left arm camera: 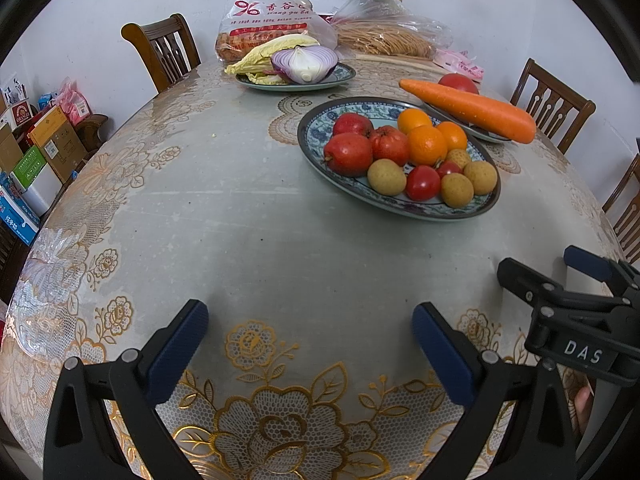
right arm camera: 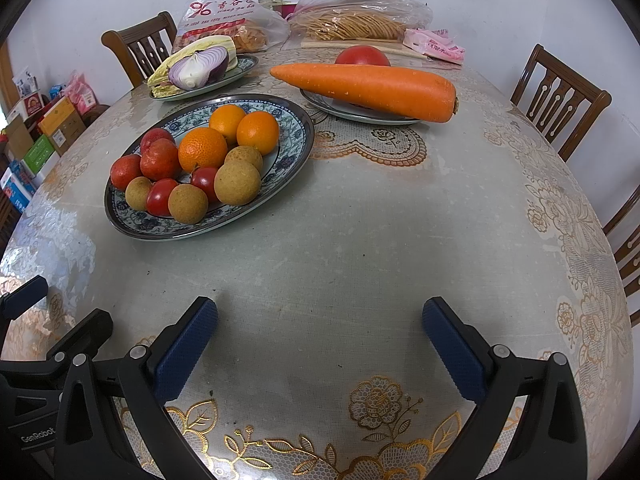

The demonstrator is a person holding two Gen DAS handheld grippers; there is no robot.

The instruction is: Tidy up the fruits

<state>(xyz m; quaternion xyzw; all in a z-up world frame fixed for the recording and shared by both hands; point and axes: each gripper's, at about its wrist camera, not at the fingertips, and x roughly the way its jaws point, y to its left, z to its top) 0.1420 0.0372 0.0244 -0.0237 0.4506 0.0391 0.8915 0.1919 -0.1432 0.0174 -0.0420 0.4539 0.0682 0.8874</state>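
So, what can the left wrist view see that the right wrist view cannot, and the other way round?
Only the left wrist view shows the right gripper, open, and part of a hand. Only the right wrist view shows the carrot's stem end and the left gripper's GenRobot label. Both show the fruit plate, carrot, halved onion and noodle bags.

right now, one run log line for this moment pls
left gripper: open, empty, above table | right gripper: open, empty | fruit plate: oranges, red fruits, longans, untouched | carrot: on separate plate
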